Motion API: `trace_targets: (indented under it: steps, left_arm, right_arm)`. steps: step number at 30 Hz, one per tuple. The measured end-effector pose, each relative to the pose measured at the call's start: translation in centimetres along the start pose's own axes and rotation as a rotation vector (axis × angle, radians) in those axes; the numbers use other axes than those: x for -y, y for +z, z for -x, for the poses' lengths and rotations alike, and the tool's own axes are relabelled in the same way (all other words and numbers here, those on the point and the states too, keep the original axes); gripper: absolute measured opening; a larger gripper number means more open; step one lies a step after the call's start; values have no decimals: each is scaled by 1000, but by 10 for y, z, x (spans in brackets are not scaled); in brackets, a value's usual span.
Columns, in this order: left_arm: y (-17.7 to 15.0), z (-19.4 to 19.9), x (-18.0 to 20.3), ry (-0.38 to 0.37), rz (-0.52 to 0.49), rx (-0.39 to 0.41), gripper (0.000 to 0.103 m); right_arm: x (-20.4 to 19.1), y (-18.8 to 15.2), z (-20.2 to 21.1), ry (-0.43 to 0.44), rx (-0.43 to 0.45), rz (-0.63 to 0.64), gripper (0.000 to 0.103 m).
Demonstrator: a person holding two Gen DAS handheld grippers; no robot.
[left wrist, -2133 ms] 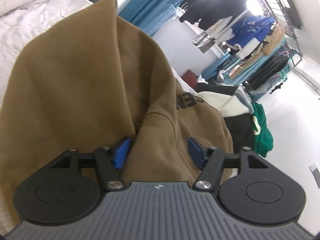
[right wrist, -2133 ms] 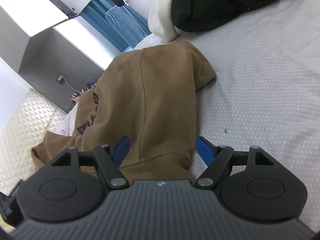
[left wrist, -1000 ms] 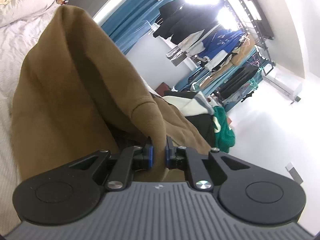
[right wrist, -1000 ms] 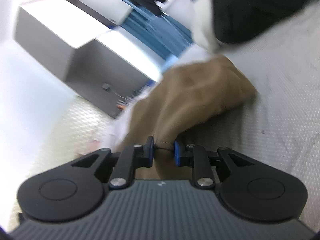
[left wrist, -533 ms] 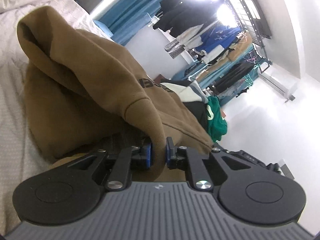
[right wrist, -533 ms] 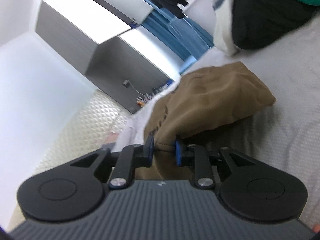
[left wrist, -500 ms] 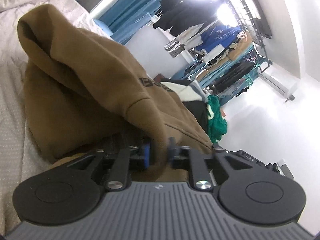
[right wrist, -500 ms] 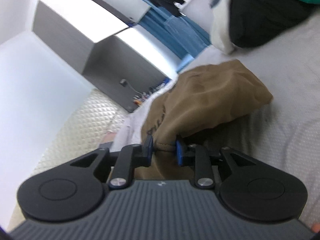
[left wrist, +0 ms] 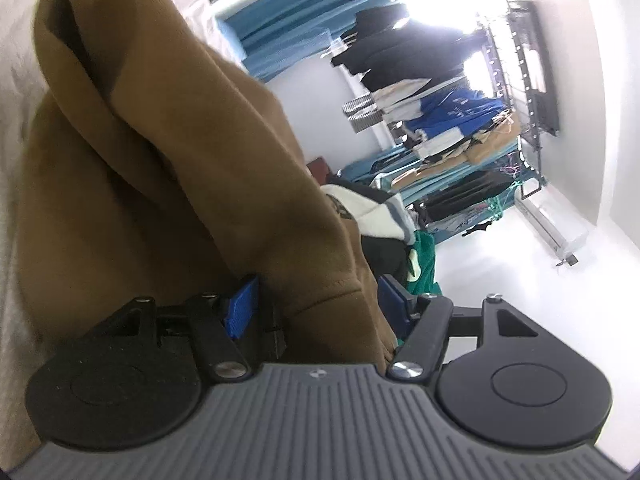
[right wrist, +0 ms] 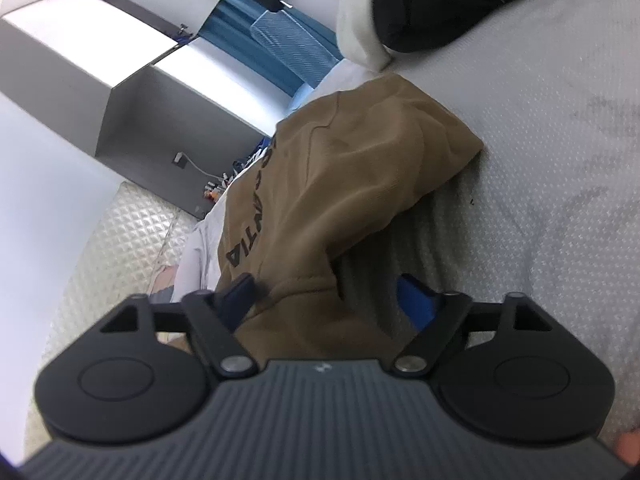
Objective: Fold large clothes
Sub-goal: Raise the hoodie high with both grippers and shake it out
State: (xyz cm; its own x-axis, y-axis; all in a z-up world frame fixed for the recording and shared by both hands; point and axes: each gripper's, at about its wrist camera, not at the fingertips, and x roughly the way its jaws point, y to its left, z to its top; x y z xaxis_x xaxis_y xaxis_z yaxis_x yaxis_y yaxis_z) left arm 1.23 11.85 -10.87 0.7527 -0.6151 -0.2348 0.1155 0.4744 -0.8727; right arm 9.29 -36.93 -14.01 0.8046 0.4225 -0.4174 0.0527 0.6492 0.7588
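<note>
**Both grippers spread wide around the brown hoodie's hem**

While the hoodie (left wrist: 168, 168) lies bunched on the grey bed (right wrist: 560, 140), each gripper sits with its blue pads well apart and a fold of brown cloth between them.

Seen from the left wrist, the left gripper (left wrist: 316, 304) is wide, its jaws spread. A ribbed edge of the hoodie runs down through the gap, close to the right-hand pad and clear of the left-hand one; neither pad presses on the cloth. Beyond the fingers the hoodie rises in a tall heap that fills the left half of the view, with a dark open fold near its top. To the right of the heap lies a pile (left wrist: 384, 224) of white, black and green clothes, and farther off a rack (left wrist: 460, 120) hung with dark and blue garments stands against the wall.

Seen from the right wrist, the right gripper (right wrist: 328, 300) is likewise wide. The hoodie's hem lies between the pads, against the left-hand pad and apart from the right-hand one, where bare bedsheet shows. From there the hoodie stretches away up the middle of the view, black lettering running along its left side, its far end resting on the bed just beside a black and white garment (right wrist: 420, 8). A grey cabinet (right wrist: 160, 112) stands to the left, past the bed's edge.
</note>
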Motion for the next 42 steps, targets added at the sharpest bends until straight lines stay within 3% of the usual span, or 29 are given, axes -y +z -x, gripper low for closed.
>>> trace_targets:
  steps: [3, 7, 10, 13, 14, 15, 17, 21, 26, 30, 37, 42]
  left_arm:
    - [9, -12, 4, 8, -12, -11, 70]
    - [21, -35, 6, 27, -8, -35, 69]
    - [29, -55, 8, 55, -15, -61, 68]
    - [33, -64, 10, 99, -49, -79, 52]
    - [33, -64, 11, 107, -61, -75, 47]
    - [33, -62, 12, 114, -73, -64, 33]
    - [32, -54, 18, 128, -105, -37, 27]
    - [27, -19, 37, 97, -179, 77, 23]
    - [22, 38, 50, 10, -163, 183, 20]
    - [20, 76, 69, -35, -191, 260, 18]
    - [18, 136, 132, -102, -286, 353, 18]
    - [41, 176, 199, -79, -323, 417, 18]
  right_arm:
    - [0, 2, -13, -7, -7, 0, 84]
    - [-3, 5, -41, 83, -107, -13, 84]
    - [-19, 2, -47, 86, -100, 79, 80]
    - [-27, -1, -43, 74, -74, 134, 60]
    - [-27, -1, -42, 63, -67, 137, 46]
    - [-26, -1, -41, 63, -61, 136, 42]
    - [-28, -2, -36, 83, -44, 146, 37]
    - [-46, -3, -18, 185, 20, 239, 31]
    - [-65, -6, 25, 379, 94, 288, 25]
    - [-86, -6, 62, 483, 146, 330, 21]
    - [-144, 9, 111, 549, 176, 451, 17]
    - [-194, 29, 140, 612, 202, 499, 17]
